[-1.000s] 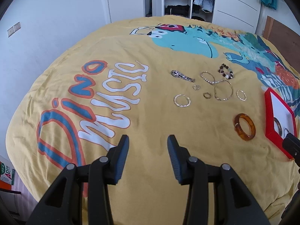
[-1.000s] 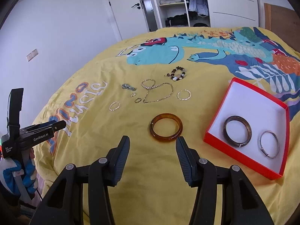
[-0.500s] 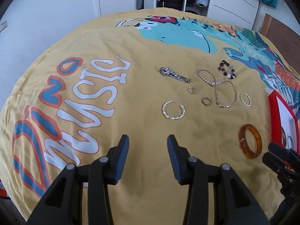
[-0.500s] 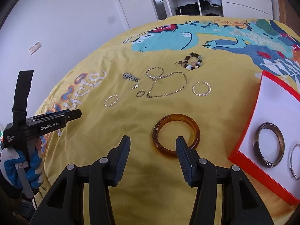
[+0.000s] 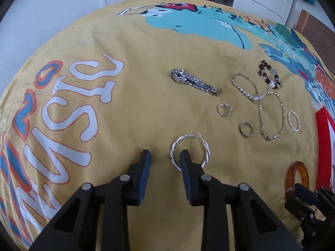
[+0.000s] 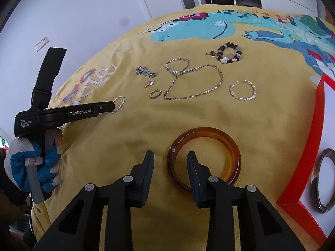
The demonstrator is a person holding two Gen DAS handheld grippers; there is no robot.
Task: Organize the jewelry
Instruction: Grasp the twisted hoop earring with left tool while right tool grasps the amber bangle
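Your left gripper [image 5: 164, 155] is straddling the near rim of the twisted silver hoop [image 5: 190, 151], jaws just closing but not yet pressing it. Your right gripper [image 6: 170, 159] is likewise closing around the rim of the amber bangle [image 6: 204, 159], gripping nothing. Both pieces are lying on the yellow bedspread [image 6: 146, 133]; the red box [image 6: 307, 167] is sitting just right of the bangle.

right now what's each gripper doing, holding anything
Left gripper: open, jaws just been closing, one finger inside the twisted silver hoop, nothing gripped.
Right gripper: open, jaws just been closing astride the amber bangle rim, not gripped yet.
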